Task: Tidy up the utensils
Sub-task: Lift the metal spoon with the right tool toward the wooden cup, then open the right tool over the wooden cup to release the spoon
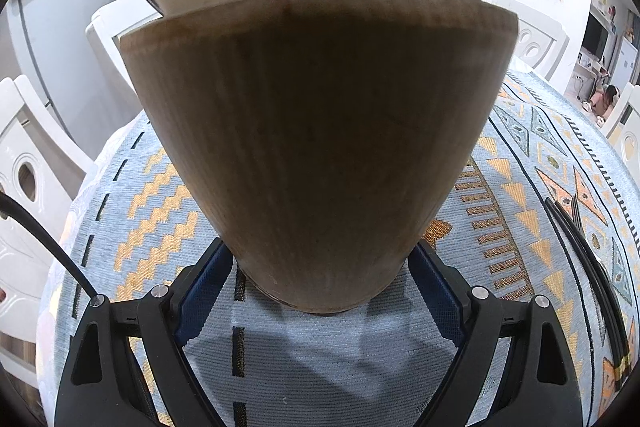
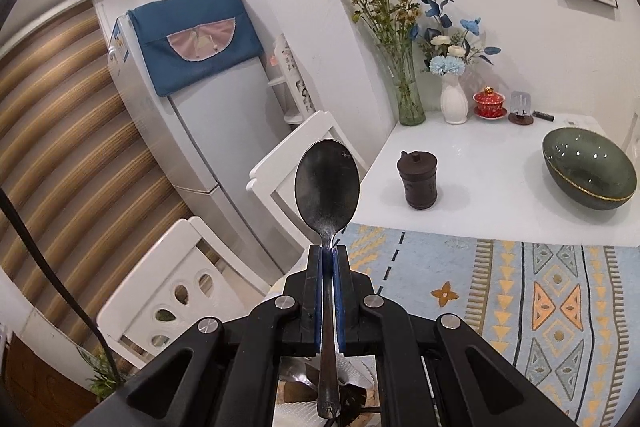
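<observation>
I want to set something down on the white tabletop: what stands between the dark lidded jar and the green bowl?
Nothing: in the right wrist view, the white tabletop is bare between the dark lidded jar and the green bowl.

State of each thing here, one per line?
Left gripper: shut on the wooden holder.
Wooden holder: upright on the tablecloth.
Right gripper: shut on the spoon.
Spoon: held by its handle, bowl forward.
Green bowl: empty.
Dark jar: lidded, upright.
</observation>
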Demonstrator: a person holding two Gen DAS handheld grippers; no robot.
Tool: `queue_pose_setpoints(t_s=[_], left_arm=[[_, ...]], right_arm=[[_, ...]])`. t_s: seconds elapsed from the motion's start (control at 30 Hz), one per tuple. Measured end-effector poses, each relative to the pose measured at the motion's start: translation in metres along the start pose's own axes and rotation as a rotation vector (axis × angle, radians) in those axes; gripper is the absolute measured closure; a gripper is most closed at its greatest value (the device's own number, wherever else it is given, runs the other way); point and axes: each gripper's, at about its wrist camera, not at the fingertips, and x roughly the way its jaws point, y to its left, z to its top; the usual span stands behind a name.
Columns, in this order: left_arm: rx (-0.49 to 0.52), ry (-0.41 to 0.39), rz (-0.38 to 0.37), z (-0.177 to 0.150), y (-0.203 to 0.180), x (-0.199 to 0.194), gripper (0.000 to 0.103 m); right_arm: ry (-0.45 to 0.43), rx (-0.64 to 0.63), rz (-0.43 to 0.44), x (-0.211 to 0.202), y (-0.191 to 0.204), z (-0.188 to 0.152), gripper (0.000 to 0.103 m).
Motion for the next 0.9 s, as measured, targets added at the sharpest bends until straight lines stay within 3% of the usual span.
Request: queue_pose_setpoints(t_s=[0.3, 0.43, 0.5, 0.57, 0.67, 0.77, 0.9], left_arm=[[0.001, 0.001, 0.001, 0.000, 0.000, 0.000, 0.013], [0.000, 0.002, 0.000, 0.001, 0.001, 0.000, 0.013], [0.000, 0.002, -0.001, 0.001, 0.000, 0.001, 0.013], [0.000, 0.002, -0.001, 0.001, 0.000, 0.001, 0.014], [0.001, 0.002, 0.000, 0.001, 0.000, 0.001, 0.013], [0.000, 0.002, -0.001, 0.001, 0.000, 0.001, 0.013], [0.002, 0.008, 0.002, 0.002, 0.000, 0.002, 0.013]], right_arm=[[0.027, -0.014, 0.004, -0.013, -0.002, -0.013, 0.098], [0.057, 0.012, 0.005, -0.046, -0.014, -0.015, 0.096], [0.058, 0.017, -0.034, -0.068, -0.024, -0.020, 0.086], [0.049, 0.026, -0.110, -0.094, -0.038, -0.028, 0.048], [0.030, 0.048, -0.208, -0.129, -0.058, -0.042, 0.046], [0.074, 0.101, -0.296, -0.149, -0.081, -0.058, 0.046], [0.165, 0.222, -0.343, -0.151, -0.111, -0.084, 0.043]])
